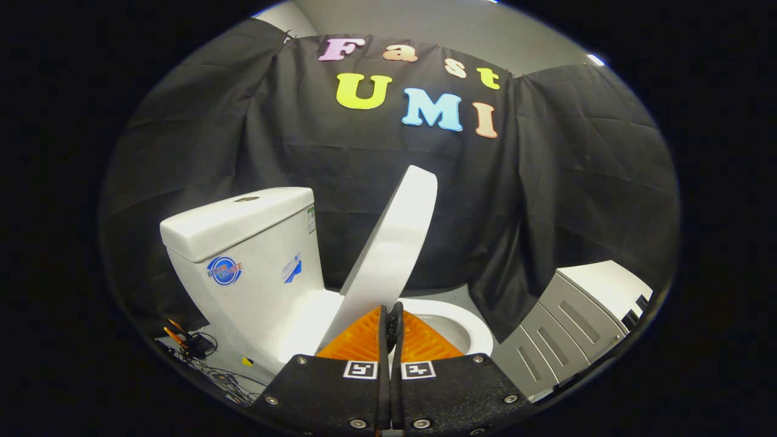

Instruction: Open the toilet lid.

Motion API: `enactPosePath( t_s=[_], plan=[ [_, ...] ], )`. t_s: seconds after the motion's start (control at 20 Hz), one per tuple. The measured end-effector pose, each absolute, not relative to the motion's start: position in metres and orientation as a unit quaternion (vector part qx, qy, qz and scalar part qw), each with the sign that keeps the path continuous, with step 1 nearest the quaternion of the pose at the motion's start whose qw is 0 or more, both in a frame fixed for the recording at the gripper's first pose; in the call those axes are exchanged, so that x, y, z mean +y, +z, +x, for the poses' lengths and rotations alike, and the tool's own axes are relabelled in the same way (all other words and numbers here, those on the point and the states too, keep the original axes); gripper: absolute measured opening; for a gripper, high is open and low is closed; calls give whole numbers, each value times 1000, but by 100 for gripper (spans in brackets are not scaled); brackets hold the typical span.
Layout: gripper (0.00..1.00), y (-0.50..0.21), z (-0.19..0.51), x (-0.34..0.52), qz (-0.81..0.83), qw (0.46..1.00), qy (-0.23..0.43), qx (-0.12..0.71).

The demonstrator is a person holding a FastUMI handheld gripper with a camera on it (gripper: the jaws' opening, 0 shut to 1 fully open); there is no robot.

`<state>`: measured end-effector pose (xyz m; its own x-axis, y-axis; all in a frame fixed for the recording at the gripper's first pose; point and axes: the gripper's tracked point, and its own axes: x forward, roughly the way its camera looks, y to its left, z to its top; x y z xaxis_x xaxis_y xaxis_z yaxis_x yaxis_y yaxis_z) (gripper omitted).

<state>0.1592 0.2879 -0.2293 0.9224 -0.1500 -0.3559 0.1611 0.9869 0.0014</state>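
Above closed claw (390, 315), raised toilet lid (394, 243)

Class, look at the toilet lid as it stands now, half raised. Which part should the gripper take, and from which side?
Take the lid at its thin side edge near the free tip, coming from the bowl side. It tilts toward the tank, edge-on to the fingers, and looks slim enough to pinch. The gripper is closed just below it.

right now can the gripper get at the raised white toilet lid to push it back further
Probably yes. The gripper is closed, its orange fingers pressed together right at the lower edge of the half-raised white toilet lid, with nothing between them. The white cistern stands behind the lid.
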Motion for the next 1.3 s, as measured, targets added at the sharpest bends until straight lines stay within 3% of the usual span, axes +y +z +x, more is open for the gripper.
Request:
enactPosePath(
  t_s=[1.3],
  plan=[
    [0, -191, 185, 405, -25, 988, -7, 152]
  ],
)
